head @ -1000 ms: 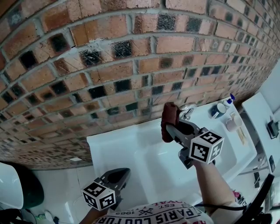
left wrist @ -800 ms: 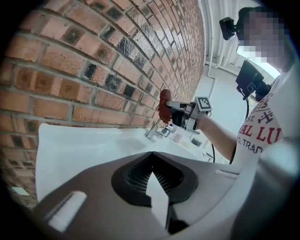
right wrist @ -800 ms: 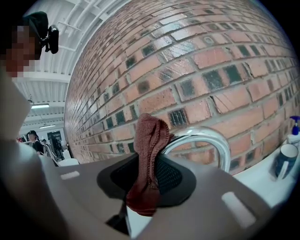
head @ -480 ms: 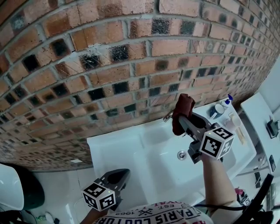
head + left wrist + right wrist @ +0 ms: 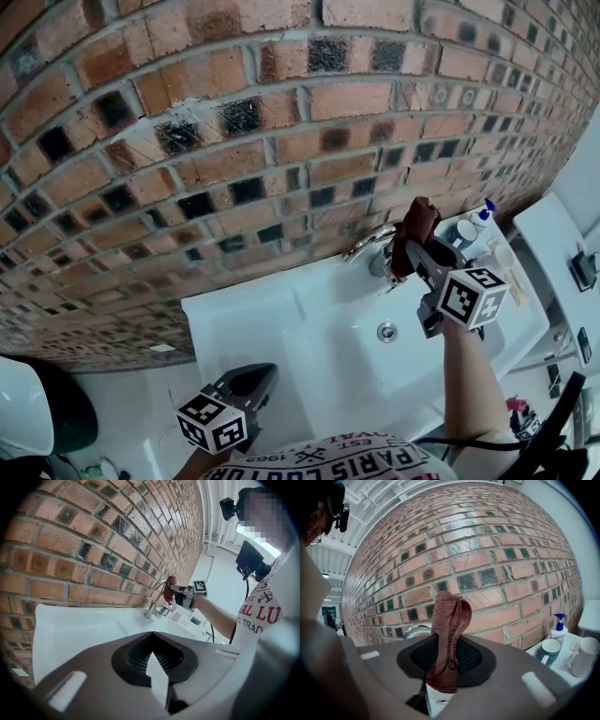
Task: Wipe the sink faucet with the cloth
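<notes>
We count one sink [image 5: 246, 319], one faucet [image 5: 370, 242] at its back edge, one dark red cloth [image 5: 413, 232], one mug [image 5: 462, 233], one spray bottle [image 5: 486, 214] and two claws. The right claw [image 5: 447, 667] pinches the cloth upright just beside the faucet's right side, and the left claw [image 5: 157, 667] is pressed together on nothing, low by the sink's front edge. Against a second ago, the right claw has carried the cloth rightward along the brick wall [image 5: 234, 122], from left of the faucet to its right, leaving the faucet uncovered, while the left claw has stayed put.
</notes>
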A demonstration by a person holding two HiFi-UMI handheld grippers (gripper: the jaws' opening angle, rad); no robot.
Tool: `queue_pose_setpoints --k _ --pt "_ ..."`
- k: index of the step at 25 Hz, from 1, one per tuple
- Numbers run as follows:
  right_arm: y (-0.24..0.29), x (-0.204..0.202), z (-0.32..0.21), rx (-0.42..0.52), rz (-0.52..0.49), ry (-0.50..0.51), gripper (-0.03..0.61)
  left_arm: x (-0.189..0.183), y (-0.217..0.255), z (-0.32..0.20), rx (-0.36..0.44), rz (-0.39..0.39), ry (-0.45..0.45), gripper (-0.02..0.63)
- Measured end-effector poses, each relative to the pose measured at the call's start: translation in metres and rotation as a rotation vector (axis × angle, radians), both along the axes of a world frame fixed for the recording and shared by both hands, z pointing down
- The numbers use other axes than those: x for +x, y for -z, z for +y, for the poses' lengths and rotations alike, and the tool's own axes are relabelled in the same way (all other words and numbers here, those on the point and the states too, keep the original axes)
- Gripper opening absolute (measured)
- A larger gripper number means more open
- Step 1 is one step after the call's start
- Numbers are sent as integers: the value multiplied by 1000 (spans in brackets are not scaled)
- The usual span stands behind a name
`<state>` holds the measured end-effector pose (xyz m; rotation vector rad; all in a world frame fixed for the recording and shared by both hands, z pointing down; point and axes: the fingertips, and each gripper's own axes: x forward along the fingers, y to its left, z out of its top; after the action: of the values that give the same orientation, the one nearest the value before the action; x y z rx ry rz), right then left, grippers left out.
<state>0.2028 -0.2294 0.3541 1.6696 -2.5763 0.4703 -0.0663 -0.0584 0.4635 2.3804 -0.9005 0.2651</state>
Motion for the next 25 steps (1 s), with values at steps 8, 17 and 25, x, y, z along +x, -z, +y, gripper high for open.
queue_pose_setpoints --k 8,17,25 --pt "-46 26 -11 -83 10 -81 97 1 -7 -1 -22 -2 0 5" --pt "-82 28 -20 -149 13 -100 95 2 -16 -4 -42 -3 1 6" --pt "-99 26 -21 -187 25 -96 95 4 -18 -4 -49 -3 -6 5"
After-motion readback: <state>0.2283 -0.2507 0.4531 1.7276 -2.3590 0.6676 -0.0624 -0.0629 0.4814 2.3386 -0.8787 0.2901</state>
